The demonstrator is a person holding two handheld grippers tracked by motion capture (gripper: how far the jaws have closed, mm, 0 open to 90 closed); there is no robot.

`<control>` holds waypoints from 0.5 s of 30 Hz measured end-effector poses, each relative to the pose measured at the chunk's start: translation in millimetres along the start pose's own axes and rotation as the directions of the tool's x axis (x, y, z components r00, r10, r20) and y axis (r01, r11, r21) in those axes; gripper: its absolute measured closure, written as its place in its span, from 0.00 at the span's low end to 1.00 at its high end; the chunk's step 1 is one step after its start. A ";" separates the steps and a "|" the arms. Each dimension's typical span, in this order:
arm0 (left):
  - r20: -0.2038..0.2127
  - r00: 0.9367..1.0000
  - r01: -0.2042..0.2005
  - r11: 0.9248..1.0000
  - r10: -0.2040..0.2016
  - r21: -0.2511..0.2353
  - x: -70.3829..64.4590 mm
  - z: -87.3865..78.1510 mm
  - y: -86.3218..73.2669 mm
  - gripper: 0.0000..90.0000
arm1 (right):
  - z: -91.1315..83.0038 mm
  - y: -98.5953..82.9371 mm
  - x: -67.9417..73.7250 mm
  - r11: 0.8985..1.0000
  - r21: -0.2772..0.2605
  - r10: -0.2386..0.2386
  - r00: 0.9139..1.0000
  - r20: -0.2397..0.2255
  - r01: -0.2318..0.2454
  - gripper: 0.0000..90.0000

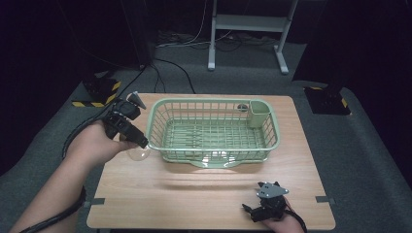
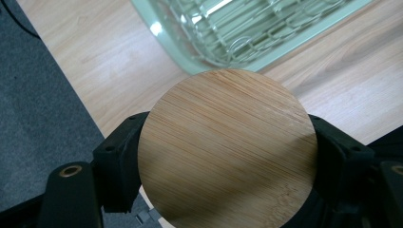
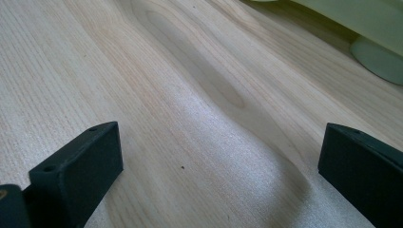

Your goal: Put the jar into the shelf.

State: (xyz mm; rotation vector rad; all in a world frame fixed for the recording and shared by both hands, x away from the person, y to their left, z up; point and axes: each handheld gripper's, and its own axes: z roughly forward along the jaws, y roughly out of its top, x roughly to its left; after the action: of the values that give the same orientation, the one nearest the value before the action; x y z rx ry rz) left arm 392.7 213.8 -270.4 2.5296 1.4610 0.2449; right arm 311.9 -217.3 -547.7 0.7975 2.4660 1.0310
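Note:
My left gripper [image 1: 140, 142] hovers at the left end of a light green wire basket [image 1: 214, 101], shut on a round bamboo disc [image 2: 228, 147]. In the left gripper view the disc sits between both black jaws of the left gripper [image 2: 228, 161]. In the high view a clear glass body [image 1: 138, 154] shows under the jaws, just outside the basket's near left corner. My right gripper [image 1: 253, 211] rests open at the table's near right edge. In the right gripper view, the right gripper [image 3: 218, 166] has only bare wood between its jaws.
The basket stands mid-table with a green cutlery cup [image 1: 259, 114] in its far right corner. The wooden table [image 1: 204, 187] is bordered by grey carpet [image 1: 359, 145]. A desk frame [image 1: 248, 29] and cables lie beyond the far edge.

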 end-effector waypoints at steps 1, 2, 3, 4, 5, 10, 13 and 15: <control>0.004 1.000 -0.005 1.000 0.005 -0.006 -2.5 -1.7 4.6 0.27 | 0.0 0.0 0.0 1.000 0.000 0.000 1.000 0.000 0.000 0.01; 0.005 1.000 -0.008 1.000 0.008 -0.008 -3.9 -2.4 7.2 0.27 | 0.0 0.0 0.1 1.000 0.000 -0.001 1.000 0.000 0.001 0.01; 0.005 1.000 -0.010 1.000 0.010 -0.012 -5.6 -2.6 9.8 0.27 | 0.0 0.0 0.1 1.000 0.001 -0.001 1.000 0.000 0.001 0.00; 0.003 1.000 -0.013 1.000 0.013 -0.011 -7.0 -2.8 12.5 0.27 | -0.1 0.0 0.1 1.000 0.000 0.000 1.000 -0.001 0.000 0.01; 0.004 1.000 -0.016 1.000 0.016 -0.012 -8.0 -2.8 15.2 0.27 | -0.2 -0.1 -0.1 1.000 -0.001 0.001 1.000 -0.002 -0.001 0.00; 0.000 1.000 -0.024 1.000 0.024 -0.018 -11.8 -2.7 26.1 0.27 | -0.1 0.0 -0.3 1.000 0.000 0.001 1.000 -0.002 -0.001 0.01; 0.003 0.999 -0.033 0.999 0.033 -0.020 -15.6 -1.4 34.5 0.27 | -0.3 -0.1 -0.3 1.000 -0.001 0.002 1.000 -0.003 -0.002 0.01; 0.005 0.999 -0.040 0.999 0.040 -0.019 -18.2 -0.2 39.0 0.27 | -0.4 -0.2 -0.4 1.000 -0.002 0.001 1.000 -0.007 -0.001 0.01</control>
State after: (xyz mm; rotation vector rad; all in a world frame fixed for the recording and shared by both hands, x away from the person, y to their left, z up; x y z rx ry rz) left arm 416.1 179.0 -260.6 2.5443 1.4003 0.2568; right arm 311.9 -217.8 -547.5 0.7955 2.4701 1.0382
